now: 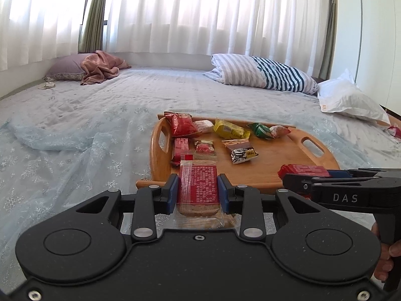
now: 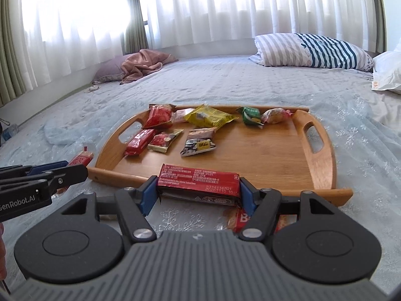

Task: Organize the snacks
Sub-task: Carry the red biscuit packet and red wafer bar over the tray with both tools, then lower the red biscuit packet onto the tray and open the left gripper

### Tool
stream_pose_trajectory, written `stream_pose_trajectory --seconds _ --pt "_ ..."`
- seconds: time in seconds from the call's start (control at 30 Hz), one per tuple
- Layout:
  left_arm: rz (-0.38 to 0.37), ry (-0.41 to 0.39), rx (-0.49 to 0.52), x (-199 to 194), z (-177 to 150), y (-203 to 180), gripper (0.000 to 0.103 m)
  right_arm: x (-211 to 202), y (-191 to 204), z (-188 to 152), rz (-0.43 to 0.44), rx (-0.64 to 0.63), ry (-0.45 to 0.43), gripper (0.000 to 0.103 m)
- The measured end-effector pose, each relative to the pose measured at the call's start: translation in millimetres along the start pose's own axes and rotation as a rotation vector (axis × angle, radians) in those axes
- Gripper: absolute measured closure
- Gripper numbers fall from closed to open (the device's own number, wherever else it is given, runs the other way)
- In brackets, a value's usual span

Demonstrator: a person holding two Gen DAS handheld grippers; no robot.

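Observation:
A wooden tray [image 1: 278,160] [image 2: 270,155] lies on the bed and holds several snack packets along its far and left parts. My left gripper [image 1: 198,190] is shut on a cracker pack [image 1: 199,188] with a red label, held lengthwise just before the tray's near edge. My right gripper [image 2: 198,188] is shut on a long red snack bar [image 2: 199,181], held crosswise above the tray's near rim. In the left wrist view the right gripper [image 1: 304,175] comes in from the right with the bar [image 1: 304,170]. In the right wrist view the left gripper [image 2: 71,166] and its cracker pack [image 2: 81,159] show at the left.
The bed sheet [image 1: 75,135] is pale blue and wrinkled. A striped pillow [image 1: 265,72], a white bag [image 1: 351,97] and a pink cloth [image 1: 100,67] on a pillow lie at the far side. Another red packet [image 2: 240,219] lies on the sheet under my right gripper.

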State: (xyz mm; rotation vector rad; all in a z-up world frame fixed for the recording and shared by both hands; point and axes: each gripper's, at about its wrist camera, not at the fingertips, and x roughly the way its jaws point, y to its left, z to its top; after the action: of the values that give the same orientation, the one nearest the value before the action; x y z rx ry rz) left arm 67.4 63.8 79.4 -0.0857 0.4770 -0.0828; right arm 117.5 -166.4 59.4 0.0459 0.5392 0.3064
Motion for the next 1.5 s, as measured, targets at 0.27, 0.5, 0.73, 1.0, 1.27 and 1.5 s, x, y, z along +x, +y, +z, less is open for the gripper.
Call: stream_pose_trajectory --seconds 0.27,0.5,0.73,1.0,1.27,1.5 --pt "-0.015 -0.009 0.002 11.2 8.3 -5.4 0.072 4.1 -10.4 10.1 -0.012 0.0 -0.015 0.034" --pt "-0.032 -0.011 -0.006 26.2 15.5 -9.2 0.072 14.6 -19.2 18.1 -0.017 0.012 -0.021 0.034" --pt "-0.038 0.003 0.044 51.5 24.6 -21.9 0.072 28.7 -31.6 26.7 -0.036 0.033 -0.03 0.034" --pt "-0.108 0.011 0.072 80.5 39.5 -49.8 0.072 42.7 -62.2 26.0 -0.076 0.071 -0.012 0.034" --pt "-0.186 0.047 0.072 132.7 55.1 -83.6 0.072 36.6 -95.2 42.3 -0.138 0.097 -0.063 0.034" --pt "-0.206 0.094 0.088 176.7 59.2 -110.5 0.072 34.1 -112.5 56.1 -0.177 0.097 -0.099 0.034"
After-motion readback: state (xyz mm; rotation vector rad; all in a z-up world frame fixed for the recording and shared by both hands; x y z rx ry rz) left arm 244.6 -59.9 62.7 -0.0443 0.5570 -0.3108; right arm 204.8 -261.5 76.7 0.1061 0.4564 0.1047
